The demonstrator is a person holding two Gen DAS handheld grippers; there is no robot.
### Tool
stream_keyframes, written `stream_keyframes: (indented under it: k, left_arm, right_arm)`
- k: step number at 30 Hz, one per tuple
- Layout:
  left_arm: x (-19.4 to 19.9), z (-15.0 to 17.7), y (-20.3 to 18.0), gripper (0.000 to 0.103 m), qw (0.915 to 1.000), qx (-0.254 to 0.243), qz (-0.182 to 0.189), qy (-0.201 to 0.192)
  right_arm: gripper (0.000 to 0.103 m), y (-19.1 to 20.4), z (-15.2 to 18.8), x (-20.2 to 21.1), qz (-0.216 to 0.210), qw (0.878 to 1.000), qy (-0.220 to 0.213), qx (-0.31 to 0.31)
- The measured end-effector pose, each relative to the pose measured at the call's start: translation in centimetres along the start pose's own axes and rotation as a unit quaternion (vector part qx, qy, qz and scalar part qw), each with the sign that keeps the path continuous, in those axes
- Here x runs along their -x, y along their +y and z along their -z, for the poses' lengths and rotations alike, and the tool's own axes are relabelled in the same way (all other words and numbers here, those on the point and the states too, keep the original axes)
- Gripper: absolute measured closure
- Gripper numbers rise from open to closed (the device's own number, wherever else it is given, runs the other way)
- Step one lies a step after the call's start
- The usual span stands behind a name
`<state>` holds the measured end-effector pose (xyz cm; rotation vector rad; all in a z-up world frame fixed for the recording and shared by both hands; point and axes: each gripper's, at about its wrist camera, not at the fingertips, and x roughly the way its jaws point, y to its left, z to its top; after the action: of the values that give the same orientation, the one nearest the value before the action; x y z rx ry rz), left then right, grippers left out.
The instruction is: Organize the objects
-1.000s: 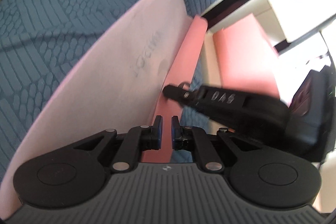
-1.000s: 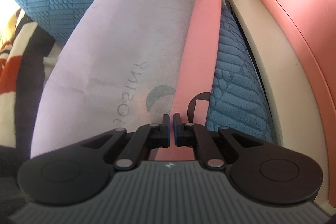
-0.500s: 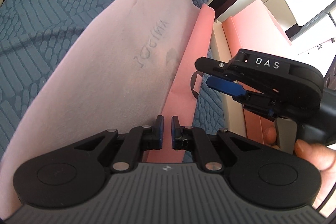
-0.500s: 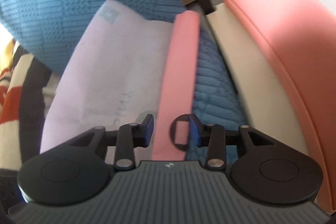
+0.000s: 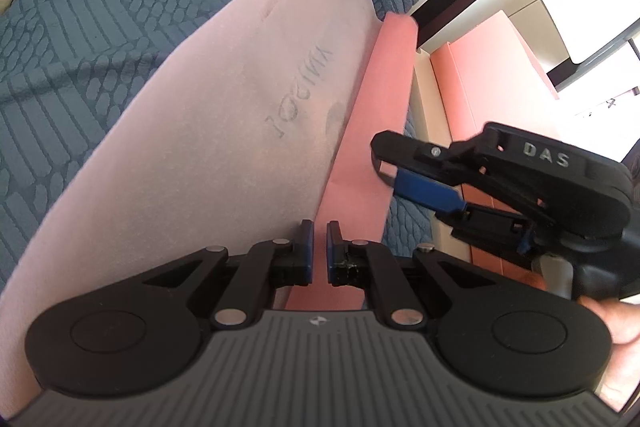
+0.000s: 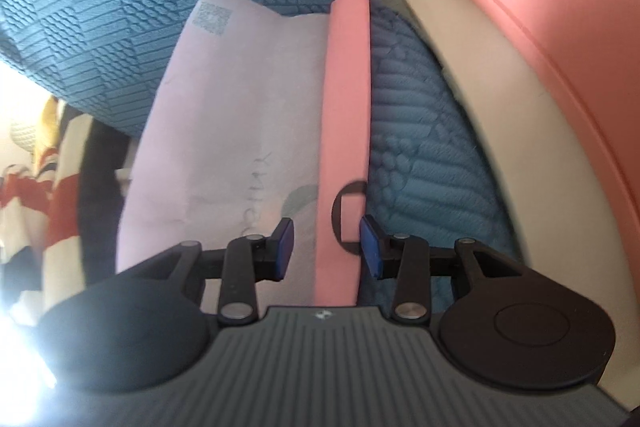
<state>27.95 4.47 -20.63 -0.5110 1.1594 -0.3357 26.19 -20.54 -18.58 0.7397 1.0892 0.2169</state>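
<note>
Right tongs (image 6: 326,247), shut a second ago, have just opened around the pink strip (image 6: 346,131); left tongs (image 5: 318,247) stay clamped on it.

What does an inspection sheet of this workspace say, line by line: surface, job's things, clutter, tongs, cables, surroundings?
Surface: blue textured cover, wrinkled, fills most of both views.
Job's things: pale pink sheet with faint mirrored print, lifted at one end; salmon pink strip along its edge, with a dark ring mark.
Clutter: nothing seen on the cover.
Tongs: left tongs shut on the sheet and strip edge; right tongs open, having opened and then narrowed slightly, strip between the pads, not pressed.
Cables: nothing seen.
Surroundings: pink and cream panels beside the cover; striped fabric at the far side; a hand on the right tongs.
</note>
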Motion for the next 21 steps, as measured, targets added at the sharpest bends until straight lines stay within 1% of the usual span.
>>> stream_keyframes:
  k: [2,3,5,7,8,10,12,15,16,17,18,19,20,21]
  left_arm:
    - [0.0,0.0,0.0,0.095,1.0000,0.001,0.000,-0.001]
    - [0.1,0.0,0.1,0.095,1.0000,0.001,0.001,-0.001]
    - [0.1,-0.1,0.1,0.095,1.0000,0.002,0.001,-0.001]
    - [0.2,-0.1,0.1,0.095,1.0000,0.002,0.001,0.000]
    - [0.2,-0.1,0.1,0.095,1.0000,0.001,0.001,0.000]
    - [0.3,-0.1,-0.1,0.095,1.0000,-0.006,0.006,0.002]
    - [0.5,-0.1,-0.5,0.095,0.9998,-0.017,0.010,-0.002]
    - [0.6,0.1,-1.2,0.094,0.9986,-0.038,0.037,0.002]
    - [0.6,0.2,-1.4,0.092,0.9978,-0.045,0.048,0.010]
    - [0.4,0.3,-1.7,0.083,0.9970,-0.050,0.056,0.017]
    - [0.4,0.4,-2.0,0.075,0.9964,-0.056,0.061,0.019]
    - [0.5,0.6,-2.3,0.060,0.9957,-0.066,0.062,0.016]
    - [0.6,0.8,-2.7,0.053,0.9950,-0.079,0.060,0.015]
    - [0.7,0.9,-3.1,0.053,0.9940,-0.092,0.057,0.012]
  right_arm:
    - [0.065,-0.2,0.2,-0.2,-0.025,0.999,0.017,-0.012]
    - [0.066,-0.1,0.3,-0.3,-0.029,0.999,0.020,-0.011]
    - [0.073,0.2,0.4,-0.2,-0.018,1.000,0.016,0.005]
    - [0.090,0.3,0.3,-0.3,-0.006,1.000,0.012,0.011]
    - [0.094,0.3,0.3,-0.4,0.003,1.000,0.010,0.012]
    - [0.097,0.5,0.3,-0.2,0.016,1.000,0.007,0.024]
    - [0.097,0.9,0.4,0.1,0.020,0.999,0.001,0.041]
    - [0.097,1.0,0.4,0.5,0.024,0.999,-0.002,0.049]
    - [0.097,0.8,0.5,0.7,0.026,0.999,-0.002,0.047]
    - [0.097,0.7,0.4,0.7,0.028,0.999,0.000,0.045]
    - [0.097,0.7,0.4,0.8,0.030,0.999,0.001,0.044]
    - [0.097,0.6,0.5,0.9,0.030,0.999,0.001,0.044]
    - [0.097,0.6,0.4,1.0,0.029,0.999,0.000,0.043]
    - [0.097,0.6,0.4,1.1,0.027,0.999,0.000,0.042]
